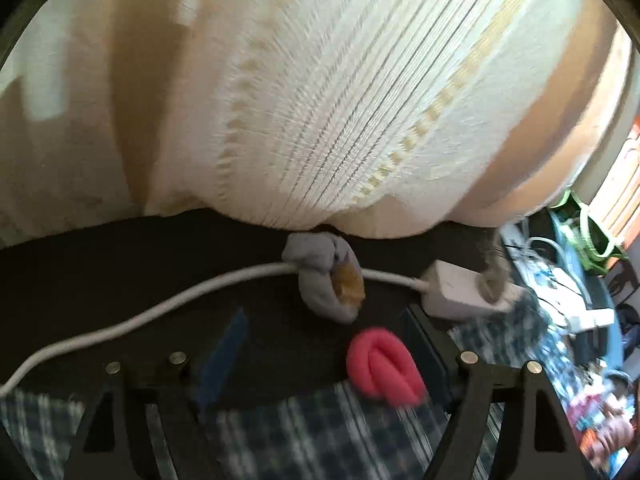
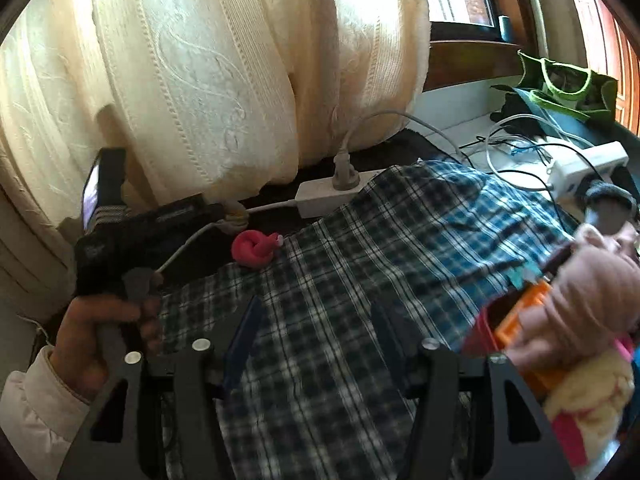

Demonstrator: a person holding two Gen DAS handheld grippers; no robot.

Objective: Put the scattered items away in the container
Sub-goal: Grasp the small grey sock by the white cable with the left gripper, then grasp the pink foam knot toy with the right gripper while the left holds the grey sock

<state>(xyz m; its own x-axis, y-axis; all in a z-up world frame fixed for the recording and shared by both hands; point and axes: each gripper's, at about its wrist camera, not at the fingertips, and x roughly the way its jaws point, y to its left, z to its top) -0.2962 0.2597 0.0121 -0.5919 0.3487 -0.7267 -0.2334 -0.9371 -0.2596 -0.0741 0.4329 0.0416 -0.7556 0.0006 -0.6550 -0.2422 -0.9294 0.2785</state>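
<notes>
Both tongs open and empty over the plaid cloth.

The left gripper (image 1: 320,356) has its jaws apart, with a pink rolled sock (image 1: 382,372) lying between them at the edge of the plaid cloth (image 2: 360,280); a grey rolled sock (image 1: 324,280) rests farther off on a white cable (image 1: 140,312). The right gripper (image 2: 316,340) stands apart over the cloth, holding nothing. A container (image 2: 516,332) of soft things sits near right.

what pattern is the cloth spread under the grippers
A blue, dark and white plaid check on the cloth; it shows best in the right wrist view.
</notes>
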